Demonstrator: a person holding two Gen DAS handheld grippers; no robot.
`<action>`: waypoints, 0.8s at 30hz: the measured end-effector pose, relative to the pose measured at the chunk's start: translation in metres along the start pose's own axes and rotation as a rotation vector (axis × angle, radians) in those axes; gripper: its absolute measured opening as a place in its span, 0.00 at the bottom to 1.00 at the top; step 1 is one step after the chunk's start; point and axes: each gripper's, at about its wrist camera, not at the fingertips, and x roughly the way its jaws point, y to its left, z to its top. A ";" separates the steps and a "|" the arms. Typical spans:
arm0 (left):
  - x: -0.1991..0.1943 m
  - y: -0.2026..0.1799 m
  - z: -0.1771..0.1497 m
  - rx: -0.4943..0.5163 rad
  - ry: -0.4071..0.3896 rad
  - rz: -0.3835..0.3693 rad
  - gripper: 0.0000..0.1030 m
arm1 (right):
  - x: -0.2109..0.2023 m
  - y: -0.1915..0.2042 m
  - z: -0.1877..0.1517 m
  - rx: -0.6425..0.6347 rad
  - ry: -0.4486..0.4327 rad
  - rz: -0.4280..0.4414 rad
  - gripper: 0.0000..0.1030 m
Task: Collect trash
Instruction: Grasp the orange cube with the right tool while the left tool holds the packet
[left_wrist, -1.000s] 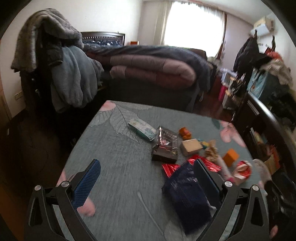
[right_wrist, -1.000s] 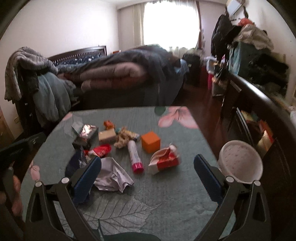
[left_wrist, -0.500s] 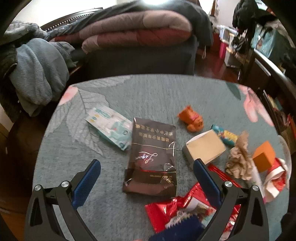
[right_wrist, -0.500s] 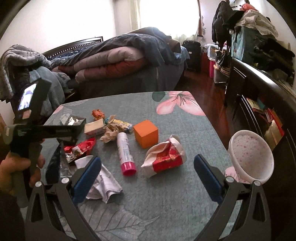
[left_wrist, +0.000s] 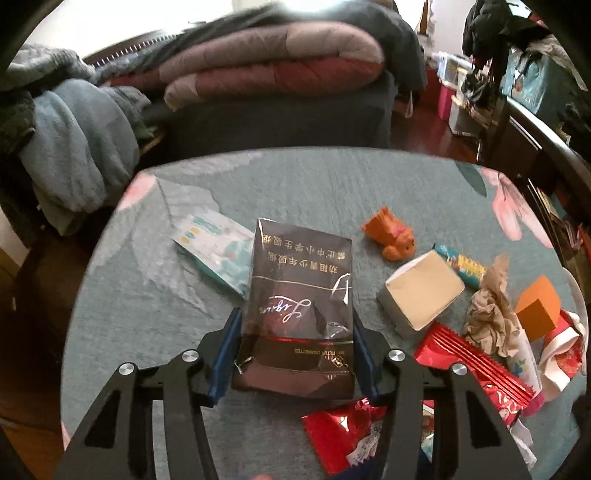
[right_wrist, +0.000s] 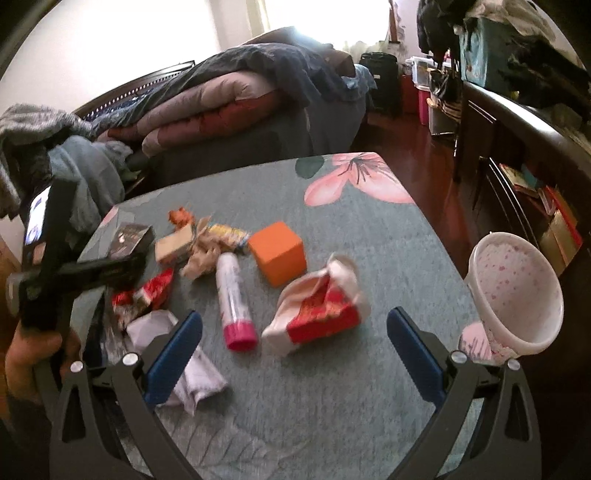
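Your left gripper (left_wrist: 297, 341) has its blue pads pressed against both long sides of the dark cigarette pack (left_wrist: 301, 295), jaws narrowed to the pack's width. The pack's near end sits between the pads and its far end points away toward the bed (left_wrist: 280, 85); whether it is lifted off the bench (left_wrist: 147, 295) or resting on it cannot be told from the left wrist view. In the right wrist view the same pack (right_wrist: 129, 240) shows at the far left, with your left hand (right_wrist: 33, 354) wrapped on the gripper handle below it.

Just left of the pack lies a pale wet-wipes packet (left_wrist: 214, 247), partly under its edge. To the right: an orange toy figure (left_wrist: 389, 236), a beige box (left_wrist: 421, 291), a crumpled brown paper (left_wrist: 491, 310), an orange cube (left_wrist: 537, 308). Red foil wrappers (left_wrist: 469, 358) lie near the right finger.

Your right gripper (right_wrist: 291, 354) is spread wide with nothing between its pads. It hovers over the bench in front of a crushed red-and-white carton (right_wrist: 317, 306). A pink-capped tube (right_wrist: 234, 295) lies left of the carton, apart from it. A crumpled white paper (right_wrist: 192, 373) sits under the left finger. A white speckled bin (right_wrist: 513, 291) stands at the bench's right edge.
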 end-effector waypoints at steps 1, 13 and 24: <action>-0.006 0.001 0.000 -0.007 -0.024 0.001 0.53 | 0.003 0.000 0.006 -0.005 -0.006 -0.003 0.97; -0.046 0.017 -0.003 -0.065 -0.139 -0.055 0.53 | 0.072 0.028 0.044 -0.179 0.086 -0.137 0.96; -0.062 0.018 -0.015 -0.072 -0.163 -0.063 0.54 | 0.074 0.023 0.043 -0.140 0.110 -0.031 0.44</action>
